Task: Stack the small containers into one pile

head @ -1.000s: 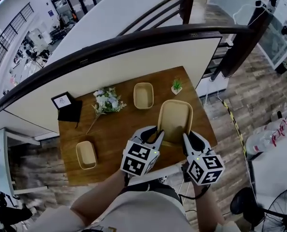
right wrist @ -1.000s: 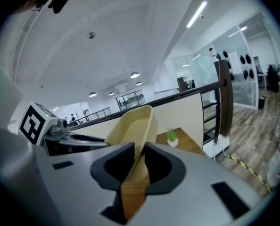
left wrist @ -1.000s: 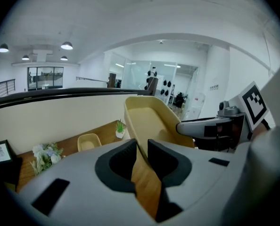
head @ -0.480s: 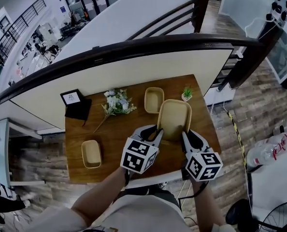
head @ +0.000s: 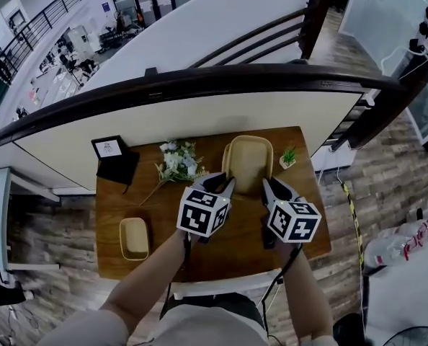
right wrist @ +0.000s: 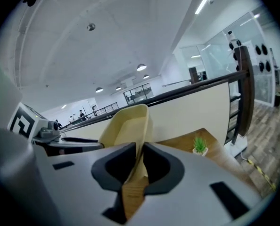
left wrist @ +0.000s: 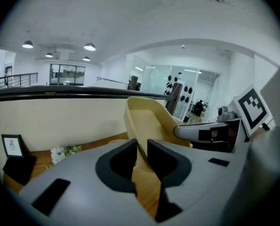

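Both grippers hold one beige container (head: 248,161) by its near rim, lifted and tilted over the far part of the wooden table (head: 221,247). My left gripper (head: 228,186) is shut on its left rim (left wrist: 147,121), and my right gripper (head: 266,184) is shut on its right rim (right wrist: 126,126). Under the held container, a strip of a second beige container (head: 226,156) shows at its left edge; the rest is hidden. A third, smaller container (head: 134,237) lies alone near the table's front left.
A sprig of white flowers (head: 178,157) lies left of the held container. A small potted plant (head: 290,157) stands to its right, near the table's edge. A black picture stand (head: 113,153) sits at the back left. A dark railing (head: 199,81) runs behind the table.
Both grippers have carried the beige container away from me toward the back of the table. It now hangs over the container that lay there, hiding most of it.
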`<state>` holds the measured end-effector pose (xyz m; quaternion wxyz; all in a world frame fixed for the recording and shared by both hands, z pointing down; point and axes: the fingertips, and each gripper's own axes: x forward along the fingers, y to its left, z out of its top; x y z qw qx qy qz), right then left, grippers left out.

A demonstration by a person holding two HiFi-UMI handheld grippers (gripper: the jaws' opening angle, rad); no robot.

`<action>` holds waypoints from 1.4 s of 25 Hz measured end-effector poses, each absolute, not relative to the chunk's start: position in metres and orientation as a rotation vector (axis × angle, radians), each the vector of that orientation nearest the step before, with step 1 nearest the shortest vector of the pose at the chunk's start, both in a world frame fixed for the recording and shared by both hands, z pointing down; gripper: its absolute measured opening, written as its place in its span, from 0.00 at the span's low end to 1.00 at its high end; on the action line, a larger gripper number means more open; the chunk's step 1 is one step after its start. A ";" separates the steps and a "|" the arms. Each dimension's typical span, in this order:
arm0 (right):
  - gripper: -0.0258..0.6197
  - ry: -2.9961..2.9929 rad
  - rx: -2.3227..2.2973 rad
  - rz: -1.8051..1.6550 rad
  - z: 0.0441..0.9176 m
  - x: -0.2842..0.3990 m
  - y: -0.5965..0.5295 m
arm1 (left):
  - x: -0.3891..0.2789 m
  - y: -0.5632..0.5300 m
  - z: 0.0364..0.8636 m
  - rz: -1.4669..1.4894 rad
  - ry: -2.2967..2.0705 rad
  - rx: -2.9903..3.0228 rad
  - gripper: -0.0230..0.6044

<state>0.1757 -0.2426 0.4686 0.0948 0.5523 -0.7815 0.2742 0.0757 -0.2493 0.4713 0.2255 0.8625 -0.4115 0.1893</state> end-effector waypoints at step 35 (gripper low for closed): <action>0.33 -1.923 1.513 0.912 0.712 0.174 -0.352 | 0.059 -0.364 0.714 0.840 -1.099 2.082 0.30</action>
